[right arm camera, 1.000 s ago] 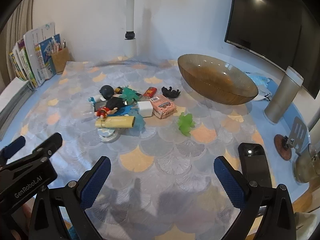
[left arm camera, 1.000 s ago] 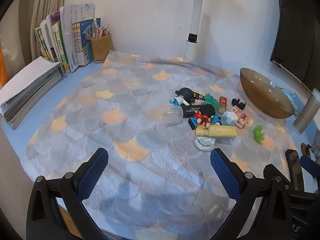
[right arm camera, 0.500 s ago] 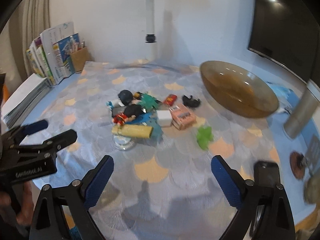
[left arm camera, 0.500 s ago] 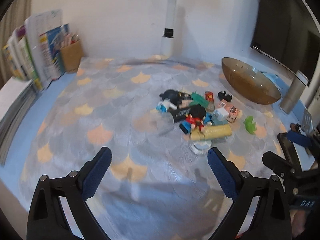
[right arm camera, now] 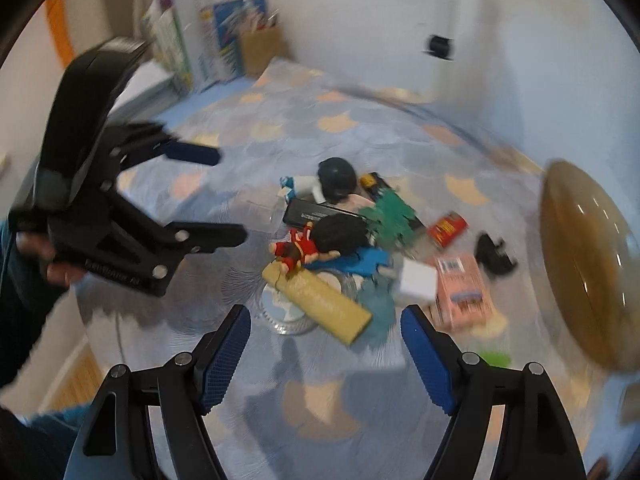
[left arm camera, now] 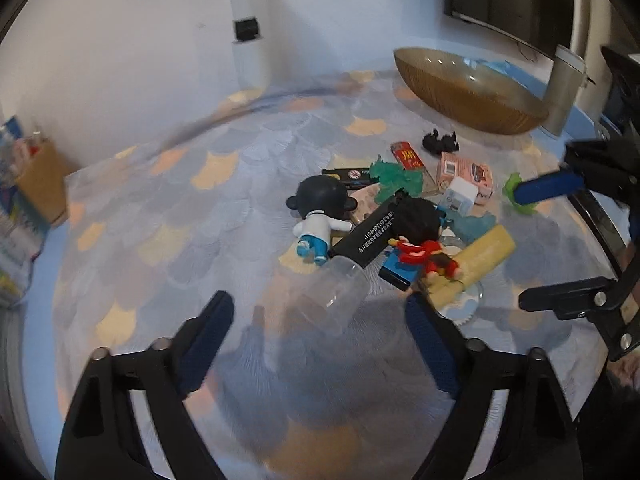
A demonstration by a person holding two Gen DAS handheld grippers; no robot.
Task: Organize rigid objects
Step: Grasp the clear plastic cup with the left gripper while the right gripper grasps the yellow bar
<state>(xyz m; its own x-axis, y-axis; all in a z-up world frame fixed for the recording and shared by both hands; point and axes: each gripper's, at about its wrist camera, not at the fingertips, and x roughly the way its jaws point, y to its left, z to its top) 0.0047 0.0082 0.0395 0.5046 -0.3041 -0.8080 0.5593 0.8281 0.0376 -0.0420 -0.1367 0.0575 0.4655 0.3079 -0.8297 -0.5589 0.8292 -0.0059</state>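
A heap of small rigid things lies mid-table: a black-headed figure [left arm camera: 320, 204], a black bar [left arm camera: 370, 232], a red doll [left arm camera: 424, 254], a yellow block [left arm camera: 476, 264], a clear cup [left arm camera: 336, 296] on its side, a pink box [left arm camera: 464, 172], a white cube [right arm camera: 418, 284]. My left gripper [left arm camera: 320, 340] is open and empty, just short of the clear cup. My right gripper [right arm camera: 326, 352] is open and empty, just short of the yellow block [right arm camera: 320, 300]. A brown glass bowl [left arm camera: 468, 92] stands beyond the heap.
Books and a pen holder [right arm camera: 260, 50] stand at the far left corner. A metal cylinder [left arm camera: 564, 88] stands by the bowl. A white pole [left arm camera: 248, 24] rises at the back. A scale-patterned cloth [left arm camera: 200, 216] covers the table.
Both grippers have moved forward and closer to the heap, which now looks much larger. The left swung right, the right swung left. Both stay open.
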